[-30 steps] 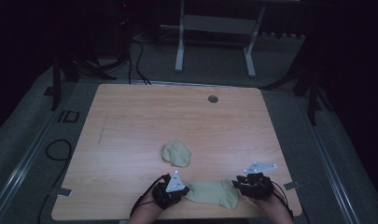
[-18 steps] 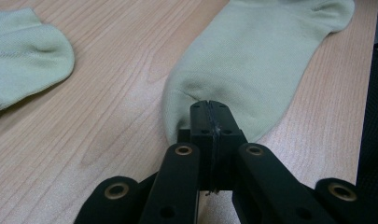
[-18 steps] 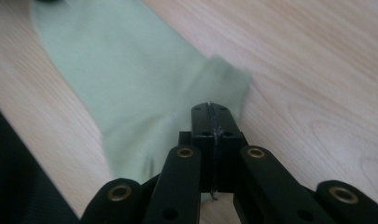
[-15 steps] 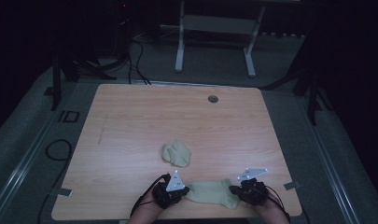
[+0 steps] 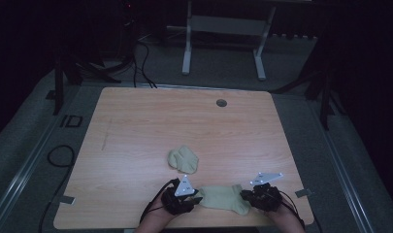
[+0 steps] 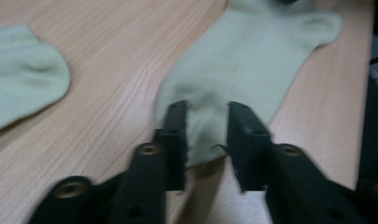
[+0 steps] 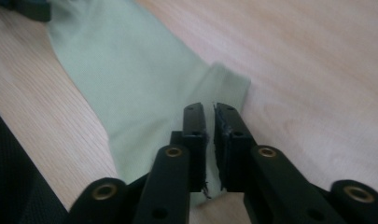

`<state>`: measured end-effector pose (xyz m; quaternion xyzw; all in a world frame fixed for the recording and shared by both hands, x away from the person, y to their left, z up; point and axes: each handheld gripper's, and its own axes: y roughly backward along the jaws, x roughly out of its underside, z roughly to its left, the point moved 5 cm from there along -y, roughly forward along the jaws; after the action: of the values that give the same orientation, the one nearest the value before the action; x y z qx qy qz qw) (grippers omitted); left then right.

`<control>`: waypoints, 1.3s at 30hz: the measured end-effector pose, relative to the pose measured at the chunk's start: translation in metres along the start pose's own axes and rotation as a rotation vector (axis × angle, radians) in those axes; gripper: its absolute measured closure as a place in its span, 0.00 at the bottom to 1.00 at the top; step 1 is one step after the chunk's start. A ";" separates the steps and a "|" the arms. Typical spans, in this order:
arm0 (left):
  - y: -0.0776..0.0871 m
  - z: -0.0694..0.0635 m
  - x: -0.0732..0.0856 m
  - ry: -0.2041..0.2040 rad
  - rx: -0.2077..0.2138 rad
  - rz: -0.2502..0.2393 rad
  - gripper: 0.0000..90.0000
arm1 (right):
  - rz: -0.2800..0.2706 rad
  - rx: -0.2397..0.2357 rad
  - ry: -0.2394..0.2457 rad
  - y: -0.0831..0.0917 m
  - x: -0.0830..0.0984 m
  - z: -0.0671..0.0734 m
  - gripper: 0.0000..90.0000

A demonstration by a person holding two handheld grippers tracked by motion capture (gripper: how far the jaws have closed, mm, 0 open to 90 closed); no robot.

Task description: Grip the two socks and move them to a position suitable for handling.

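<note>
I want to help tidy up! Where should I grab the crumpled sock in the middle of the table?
Probably pinch the crumpled sock at a raised fold on top, coming straight down from above. It sits bunched in a lump on the table, so its folds stand up, while its edges lie flat on the wood.

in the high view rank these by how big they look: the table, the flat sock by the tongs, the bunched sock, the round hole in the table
1. table
2. flat sock
3. bunched sock, more compact; it lies farther from the camera, so the gap is unsure
4. round hole
</note>
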<state>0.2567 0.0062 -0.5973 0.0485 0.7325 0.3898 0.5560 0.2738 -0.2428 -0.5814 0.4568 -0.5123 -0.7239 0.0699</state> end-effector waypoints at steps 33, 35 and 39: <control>0.065 0.031 0.048 0.107 -0.135 -0.039 0.55 | -0.040 0.003 0.152 -0.090 -0.179 0.045 0.53; 0.064 0.032 0.048 0.111 -0.132 -0.038 0.55 | -0.032 0.003 0.150 -0.101 -0.186 0.050 0.52; 0.064 0.033 0.049 0.112 -0.143 -0.034 0.49 | 0.005 0.006 0.141 -0.125 -0.195 0.055 0.48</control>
<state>0.2434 0.0919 -0.5980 -0.0256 0.7335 0.4336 0.5228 0.3911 -0.0361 -0.5636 0.5056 -0.5094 -0.6881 0.1065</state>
